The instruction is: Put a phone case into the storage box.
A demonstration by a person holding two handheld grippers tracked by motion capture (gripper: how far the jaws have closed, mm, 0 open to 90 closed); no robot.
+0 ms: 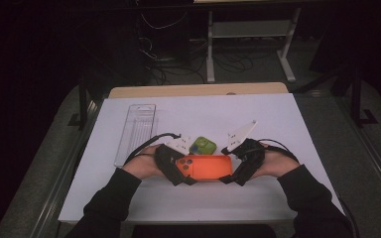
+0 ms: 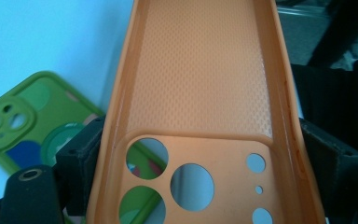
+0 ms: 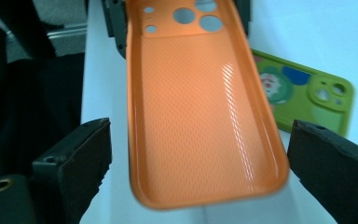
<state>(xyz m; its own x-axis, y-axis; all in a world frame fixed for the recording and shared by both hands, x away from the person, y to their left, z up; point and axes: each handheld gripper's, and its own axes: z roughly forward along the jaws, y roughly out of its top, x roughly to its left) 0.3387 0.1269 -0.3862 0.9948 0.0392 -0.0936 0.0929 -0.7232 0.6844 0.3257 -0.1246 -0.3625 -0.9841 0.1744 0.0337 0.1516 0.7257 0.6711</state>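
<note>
Orange rubbery phone case is hanging clamped in the left tongs; the right tongs are gaping around its free end, needing to close.

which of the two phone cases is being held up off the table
The orange phone case, clamped at its camera end by the left gripper. The green phone case lies flat on the table behind it, untouched.

Orange phone case sits between my two claws, lengthwise across, just above the bench near its front edge. Open side faces me, camera cutouts at my left end, textured inside. Left claw's pads press its long edges.
</note>
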